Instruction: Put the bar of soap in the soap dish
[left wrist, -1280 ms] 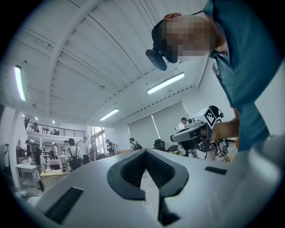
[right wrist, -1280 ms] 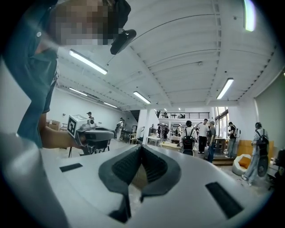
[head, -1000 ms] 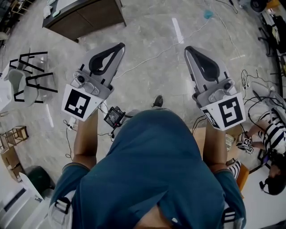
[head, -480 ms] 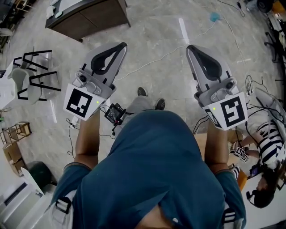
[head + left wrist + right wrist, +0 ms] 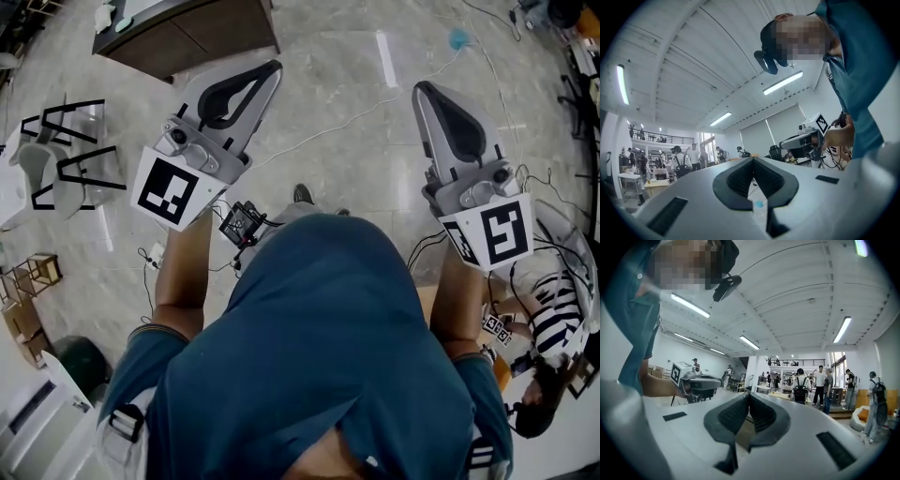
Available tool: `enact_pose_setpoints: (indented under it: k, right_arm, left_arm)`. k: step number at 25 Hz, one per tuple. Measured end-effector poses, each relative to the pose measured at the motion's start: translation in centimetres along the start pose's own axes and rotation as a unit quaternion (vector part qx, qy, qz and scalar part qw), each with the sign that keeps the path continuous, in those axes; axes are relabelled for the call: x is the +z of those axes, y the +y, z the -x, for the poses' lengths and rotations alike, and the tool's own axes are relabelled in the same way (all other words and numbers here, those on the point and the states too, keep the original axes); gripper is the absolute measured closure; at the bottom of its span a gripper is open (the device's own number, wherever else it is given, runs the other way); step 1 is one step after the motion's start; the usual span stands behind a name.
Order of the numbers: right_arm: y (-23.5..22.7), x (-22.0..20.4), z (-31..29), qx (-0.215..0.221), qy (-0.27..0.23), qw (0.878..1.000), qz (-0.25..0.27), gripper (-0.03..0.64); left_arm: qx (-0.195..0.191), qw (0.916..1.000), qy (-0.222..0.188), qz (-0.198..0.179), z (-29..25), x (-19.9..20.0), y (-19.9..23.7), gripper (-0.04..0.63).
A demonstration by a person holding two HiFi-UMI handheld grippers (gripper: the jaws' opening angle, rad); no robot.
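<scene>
No bar of soap and no soap dish show in any view. In the head view my left gripper (image 5: 272, 67) and my right gripper (image 5: 421, 87) are both held out level over a grey stone floor, in front of the blue-shirted person who carries them. The left gripper (image 5: 751, 159) has its black pads meeting at the tip with nothing between them. The right gripper (image 5: 749, 393) is likewise shut and empty. Each gripper view shows the other gripper off to the side, across a large hall.
A dark wooden cabinet (image 5: 202, 33) stands at the top left. Black-framed chairs (image 5: 66, 150) are at the left, cables (image 5: 356, 112) cross the floor, and a small blue object (image 5: 457, 39) lies far ahead. A person in a striped shirt (image 5: 553, 319) sits at the right. Several people (image 5: 820, 385) stand in the hall.
The carrier has walked on: the floor, cabinet and chairs have shifted in the head view, and a foot shows in a new place. Both grippers stayed shut and level, riding slightly up and rightward.
</scene>
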State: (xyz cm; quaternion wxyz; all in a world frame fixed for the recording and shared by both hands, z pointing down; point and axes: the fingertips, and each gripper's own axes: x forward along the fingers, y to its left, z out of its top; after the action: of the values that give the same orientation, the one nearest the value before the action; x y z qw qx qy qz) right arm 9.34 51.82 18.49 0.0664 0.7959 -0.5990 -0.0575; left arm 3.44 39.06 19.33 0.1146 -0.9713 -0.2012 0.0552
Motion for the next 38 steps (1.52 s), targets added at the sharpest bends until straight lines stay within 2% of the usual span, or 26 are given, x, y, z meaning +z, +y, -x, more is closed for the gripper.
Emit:
enact_pose_setpoints:
  k: [8, 13, 17, 21, 28, 30, 34, 36, 38]
  right_arm:
    - [-1.3, -0.3, -5.9, -0.004, 0.009, 1.0, 0.007, 0.603]
    - [-4.4, -1.2, -8.5, 0.005, 0.014, 1.0, 0.003, 0.603]
    - [-7.6, -2.3, -10.6, 0.021, 0.009, 1.0, 0.0, 0.603]
    - [-10.7, -3.3, -13.5, 0.05, 0.002, 0.999, 0.0, 0.603]
    - [-16.1, -4.6, -16.2, 0.097, -0.005, 0.995, -0.002, 0.603]
    - [-17.1, -4.5, -16.8, 0.104, -0.01, 0.995, 0.0, 0.603]
    - [-18.3, -4.7, -19.0, 0.106, -0.004, 0.994, -0.031, 0.603]
    - [-18.8, -5.1, -20.7, 0.111, -0.002, 0.994, -0.022, 0.603]
    - [-19.1, -5.4, -22.6, 0.113, -0.003, 0.994, -0.007, 0.603]
  left_arm:
    - [0.0, 1.0, -0.005, -0.002, -0.4, -1.7, 6.2, 0.592]
    - [0.011, 0.9999, 0.005, 0.006, -2.6, -3.2, 8.8, 0.592]
    - [0.023, 0.9996, 0.016, 0.003, -5.5, -4.5, 10.8, 0.592]
    - [0.052, 0.9984, 0.021, 0.01, -8.1, -5.4, 13.3, 0.592]
    - [0.095, 0.9953, 0.018, -0.009, -12.7, -5.9, 15.0, 0.592]
    - [0.101, 0.9946, 0.024, -0.005, -13.3, -6.2, 15.2, 0.592]
    - [0.115, 0.9927, 0.038, 0.002, -13.7, -7.3, 17.1, 0.592]
    - [0.118, 0.9926, 0.031, 0.002, -13.9, -7.5, 18.9, 0.592]
    - [0.114, 0.9923, 0.046, 0.012, -13.6, -8.7, 20.5, 0.592]
